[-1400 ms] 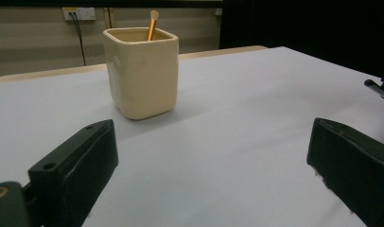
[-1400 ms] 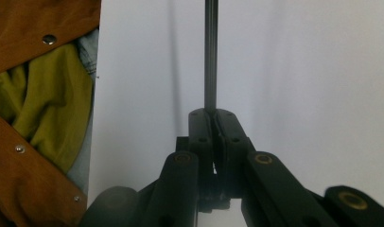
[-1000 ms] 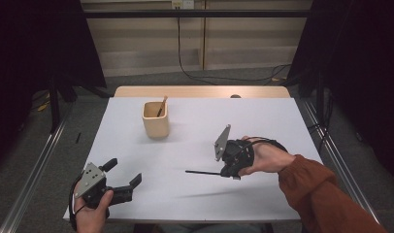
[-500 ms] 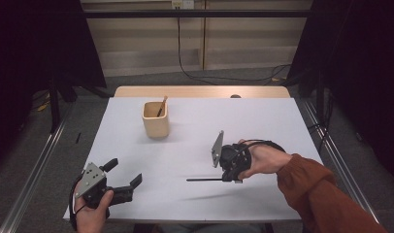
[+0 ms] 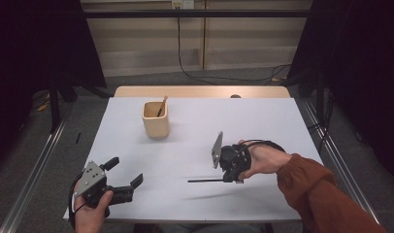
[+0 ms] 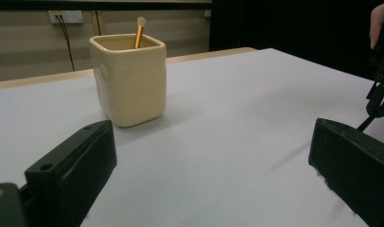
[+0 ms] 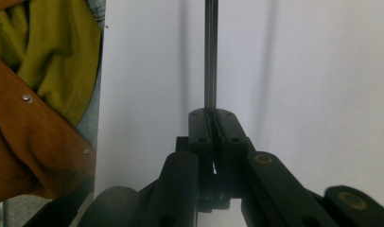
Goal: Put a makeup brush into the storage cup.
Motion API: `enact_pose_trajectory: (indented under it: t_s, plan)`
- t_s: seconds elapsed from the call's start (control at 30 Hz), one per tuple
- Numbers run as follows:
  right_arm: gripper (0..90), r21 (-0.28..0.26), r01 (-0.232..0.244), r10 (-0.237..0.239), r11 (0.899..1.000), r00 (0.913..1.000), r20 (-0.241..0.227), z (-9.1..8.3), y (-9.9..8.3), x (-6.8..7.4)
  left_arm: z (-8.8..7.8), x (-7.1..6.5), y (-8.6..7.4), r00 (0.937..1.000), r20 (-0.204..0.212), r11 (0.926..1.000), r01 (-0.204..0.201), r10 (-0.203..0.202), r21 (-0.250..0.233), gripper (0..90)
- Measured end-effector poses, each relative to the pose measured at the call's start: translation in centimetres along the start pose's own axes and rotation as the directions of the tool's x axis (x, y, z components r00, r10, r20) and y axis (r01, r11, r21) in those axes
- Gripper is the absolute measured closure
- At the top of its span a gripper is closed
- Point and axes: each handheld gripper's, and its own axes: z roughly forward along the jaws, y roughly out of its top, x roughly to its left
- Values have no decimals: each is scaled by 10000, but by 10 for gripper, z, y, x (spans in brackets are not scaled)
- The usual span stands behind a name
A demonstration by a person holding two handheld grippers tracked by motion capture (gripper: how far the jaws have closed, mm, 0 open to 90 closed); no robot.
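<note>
Rod (image 5: 205, 181) is sitting clenched in the right gripper (image 5: 223, 180), now hanging a touch nearer the table's (image 5: 263, 116) front edge than a second ago, its tip aiming left. Left gripper (image 5: 123, 175) is idling released at the front-left corner; cup (image 5: 155, 119) near the far edge is likely the drop target.

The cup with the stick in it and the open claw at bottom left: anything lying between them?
Nothing. In the high view, only bare white table separates the cup from the left gripper.

Rust-orange corduroy sleeve (image 5: 326, 194), black hand-held gripper (image 5: 124, 187) with grey triangular plate, trailing black cable
</note>
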Motion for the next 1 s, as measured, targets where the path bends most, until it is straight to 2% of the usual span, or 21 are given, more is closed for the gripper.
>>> enact_pose_trajectory:
  t_s: [0.13, 0.17, 0.27, 0.43, 0.63, 0.77, 0.87, 1.0]
  plan:
    - [858, -70, -66, 66, 10000, 10000, 71, -1, -1, 0, -4, -1, 5, 10000, -54, 9997, 53, -54, -247, 15]
    - [858, -75, -46, 47, 10000, 10000, 40, 0, -1, 0, -4, -1, 5, 9998, 4, 9990, 213, -213, -383, 15]
    - [858, -127, -50, 50, 9999, 10000, 34, -1, -1, 0, -6, -2, 8, 9993, 196, 9966, 321, -307, -760, 15]
    - [858, -257, -111, 113, 9996, 9999, 48, -1, -2, -2, -9, -2, 21, 9978, 642, 9938, 221, -152, -1086, 12]
    - [857, -204, -86, 85, 9998, 10000, -25, 1, -3, -4, -5, -4, 28, 9943, 1036, 9953, -161, 260, -960, 16]
    - [858, -159, -123, 122, 9998, 9999, -25, 2, -3, -4, 2, -5, 32, 9895, 1389, 9967, -307, 409, -748, 15]
    - [858, -154, -121, 120, 9998, 9999, -36, 3, -3, -4, 6, -6, 35, 9815, 1894, 9967, -120, 270, -797, 16]
    - [858, -144, -136, 135, 9998, 9999, -57, 3, -4, -5, 15, -9, 42, 9737, 2199, 9965, -441, 589, -716, 18]
